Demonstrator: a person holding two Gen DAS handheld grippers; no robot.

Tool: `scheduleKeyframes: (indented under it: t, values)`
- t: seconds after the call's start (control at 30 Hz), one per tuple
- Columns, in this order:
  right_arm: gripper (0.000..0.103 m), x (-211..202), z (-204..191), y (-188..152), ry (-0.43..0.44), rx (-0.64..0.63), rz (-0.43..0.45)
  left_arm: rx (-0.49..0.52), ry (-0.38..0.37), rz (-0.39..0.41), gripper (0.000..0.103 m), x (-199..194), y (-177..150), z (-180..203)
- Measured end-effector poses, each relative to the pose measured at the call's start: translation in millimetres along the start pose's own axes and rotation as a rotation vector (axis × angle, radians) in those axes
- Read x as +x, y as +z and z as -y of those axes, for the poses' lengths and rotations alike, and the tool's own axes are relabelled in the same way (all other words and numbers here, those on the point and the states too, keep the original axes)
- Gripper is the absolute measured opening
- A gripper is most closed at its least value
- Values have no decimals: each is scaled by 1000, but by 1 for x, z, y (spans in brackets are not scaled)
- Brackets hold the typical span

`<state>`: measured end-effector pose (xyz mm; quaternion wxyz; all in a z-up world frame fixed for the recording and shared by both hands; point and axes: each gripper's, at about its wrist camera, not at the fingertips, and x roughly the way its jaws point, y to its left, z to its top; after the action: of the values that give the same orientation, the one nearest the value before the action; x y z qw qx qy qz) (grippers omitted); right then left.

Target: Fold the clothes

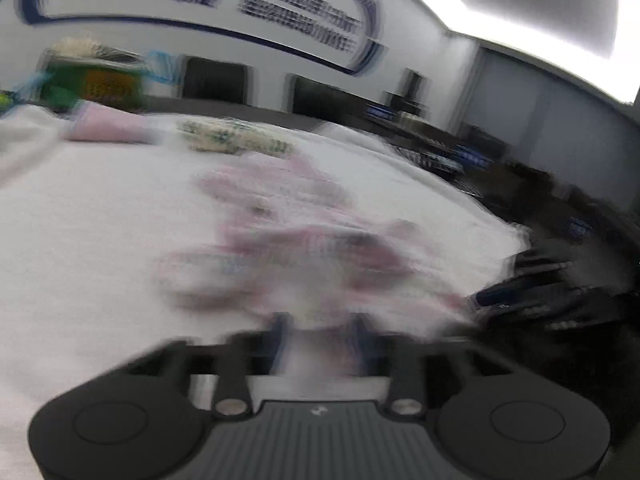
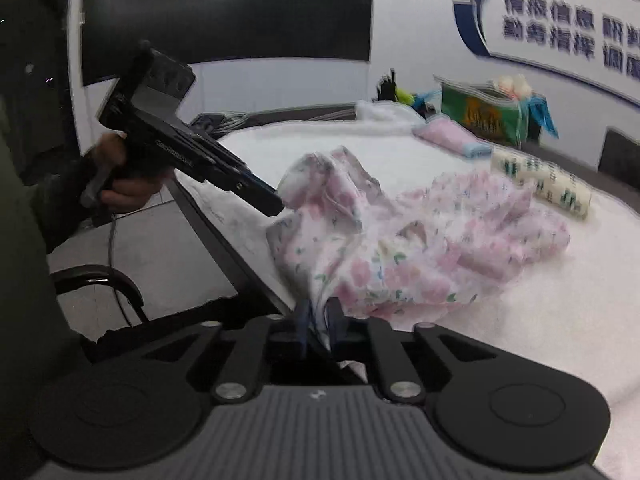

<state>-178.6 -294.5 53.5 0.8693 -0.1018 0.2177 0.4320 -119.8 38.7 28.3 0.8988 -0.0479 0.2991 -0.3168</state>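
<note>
Around me: a white fleecy cover (image 2: 500, 332) lies over the table. At the far side sit a folded pink garment (image 2: 448, 136), a folded white garment with green print (image 2: 540, 184) and a green printed bag (image 2: 488, 114). A black office chair (image 2: 100, 280) stands off the table's edge, below my left hand (image 2: 128, 184).
In the way: the rumpled bulk of the floral garment (image 2: 400, 236) lies between my right gripper (image 2: 318, 316) and the folded pieces beyond.
Floral garment: thin, crinkled cloth, white with pink blossoms and small green leaves, heaped in loose folds near the table's near edge. In the left wrist view it is only a pink smear (image 1: 304, 248).
Right gripper: closed on a hem of the floral garment, the cloth pinched between the two dark fingers.
Left gripper: seen from the right wrist (image 2: 276, 206), its tip touches the raised edge of the floral garment. In its own blurred view (image 1: 322, 332) the fingers stand apart with something pale between them. I cannot tell whether it grips.
Wall: white, with blue lettering (image 2: 560, 24) and a dark screen (image 2: 224, 8).
</note>
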Motion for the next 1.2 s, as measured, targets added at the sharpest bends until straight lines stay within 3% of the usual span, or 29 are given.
scheduleKeyframes:
  t: [0.03,0.07,0.1,0.17,0.23,0.27,0.5,0.53,0.57,0.6,0.63,0.7,0.77,0.87,1.03,1.07,1.1,1.13,1.17,1.2]
  values:
    - [32,-5,3,6,8,-3,43,-7,37,36,52,-5,1,-6]
    - [50,-11,6,12,15,-5,85,-18,73,74,52,-11,1,-12]
    - [59,-16,9,18,23,-8,128,-37,130,108,52,-17,2,-18]
    - [62,0,19,44,-22,-4,153,-100,214,152,52,-26,3,-29]
    - [63,38,30,74,-97,15,101,-157,232,183,52,-34,2,-37]
    - [63,60,35,86,-86,13,52,-175,228,194,52,-37,1,-37]
    - [66,182,42,132,180,-174,-307,-120,181,191,53,-49,-18,-21]
    - [62,198,47,131,146,-160,-384,-121,171,187,54,-47,-18,-20]
    - [22,213,52,129,103,-141,-448,-122,161,184,54,-44,-18,-19]
    - [3,221,56,127,44,-114,-478,-124,154,181,54,-40,-18,-17]
    - [2,220,58,126,-13,-91,-462,-126,147,178,54,-37,-17,-16]
    - [2,193,57,128,-92,-47,-336,-121,114,174,54,-28,-15,-10]
    - [2,153,59,130,-232,36,-169,-99,57,169,56,-18,-13,-3]
    - [3,109,63,114,-447,166,-42,-87,-7,160,60,4,-8,11]
    - [7,110,80,71,-560,367,-102,-93,-52,123,62,48,-5,34]
    - [13,114,79,66,-574,357,-127,-82,-43,109,60,54,-5,39]
    - [27,115,75,63,-589,330,-134,-71,-34,94,59,59,-6,44]
    - [35,116,71,60,-605,304,-141,-61,-26,78,49,64,-7,48]
    - [46,116,68,60,-616,277,-137,-65,-30,59,23,65,-10,48]
    - [52,113,67,64,-622,249,-111,-68,-35,40,11,66,-12,48]
